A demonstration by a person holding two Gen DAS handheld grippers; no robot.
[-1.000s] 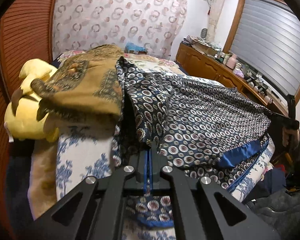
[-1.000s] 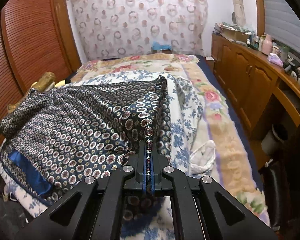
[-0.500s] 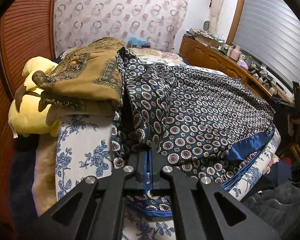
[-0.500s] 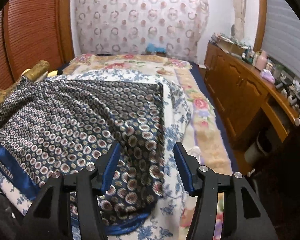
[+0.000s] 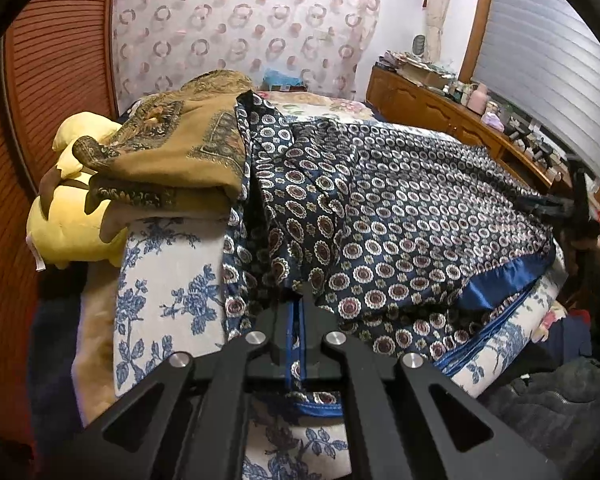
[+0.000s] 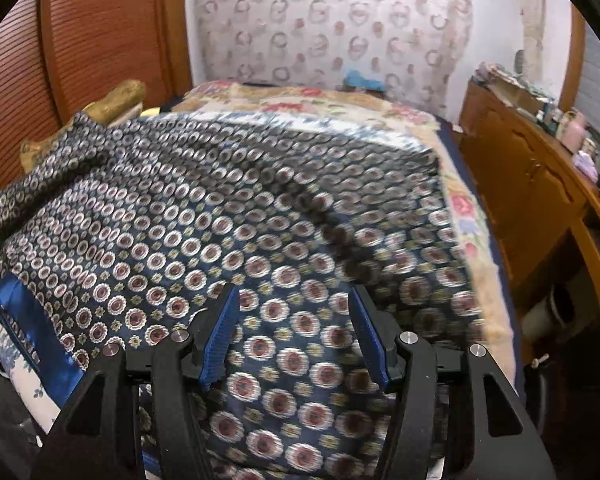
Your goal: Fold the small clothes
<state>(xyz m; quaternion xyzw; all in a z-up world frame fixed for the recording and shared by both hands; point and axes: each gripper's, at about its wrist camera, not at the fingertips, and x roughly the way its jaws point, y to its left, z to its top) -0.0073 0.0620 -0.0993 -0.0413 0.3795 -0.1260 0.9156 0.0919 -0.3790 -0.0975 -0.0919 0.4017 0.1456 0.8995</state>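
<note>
A dark blue garment with a ring-and-flower print and a bright blue satin hem (image 5: pixel 380 208) lies spread over the bed. My left gripper (image 5: pixel 298 300) is shut on its near edge, with the cloth pinched between the jaws. In the right wrist view the same garment (image 6: pixel 220 220) fills the foreground. My right gripper (image 6: pixel 294 304) is open just above the cloth and holds nothing. It also shows at the far right of the left wrist view (image 5: pixel 556 208).
A folded brown patterned cloth (image 5: pixel 172 152) lies on a yellow plush toy (image 5: pixel 72 216) at the left. The bed has a white-and-blue floral cover (image 5: pixel 160 288). A wooden cabinet (image 6: pixel 540 184) with clutter runs along the right. Wooden louvred doors (image 6: pixel 20 92) stand on the left.
My right gripper has opened and let go of the garment, which has dropped flat on the bed. My left gripper keeps its hold and has lowered slightly.
</note>
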